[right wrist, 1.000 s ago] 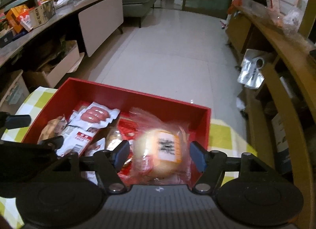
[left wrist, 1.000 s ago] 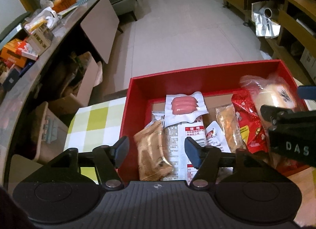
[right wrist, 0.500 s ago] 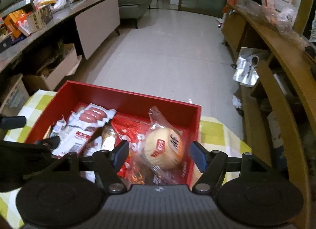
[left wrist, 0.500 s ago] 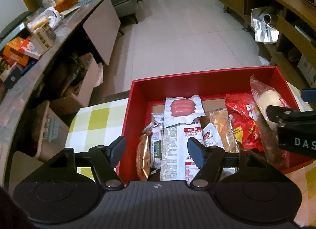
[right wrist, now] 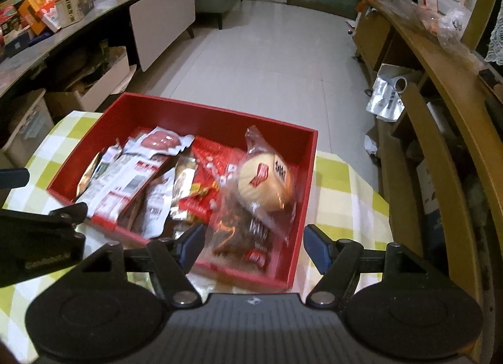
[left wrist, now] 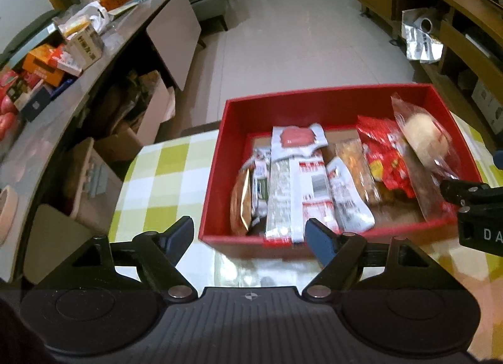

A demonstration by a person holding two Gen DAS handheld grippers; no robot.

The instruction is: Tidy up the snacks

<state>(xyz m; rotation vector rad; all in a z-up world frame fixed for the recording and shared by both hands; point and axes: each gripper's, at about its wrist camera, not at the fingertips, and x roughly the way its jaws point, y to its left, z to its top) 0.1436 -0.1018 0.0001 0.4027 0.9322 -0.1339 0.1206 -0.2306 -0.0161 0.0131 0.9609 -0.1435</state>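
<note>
- red box (left wrist: 327,98) sits on the checked tablecloth (left wrist: 163,172), snack packets piled inside
- bagged bun (right wrist: 267,182) leans at the box's right end
- left gripper (left wrist: 250,236) just opened up, empty, hanging near the box's front wall
- right gripper (right wrist: 253,246) looks released too, though it's blurry

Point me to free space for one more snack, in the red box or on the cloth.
Red box: bare floor only along the far wall, behind the sausage pack; elsewhere packets overlap, and the bagged bun leans on the right wall. The checked cloth left of the box is bare. Both grippers are open and empty.
</note>
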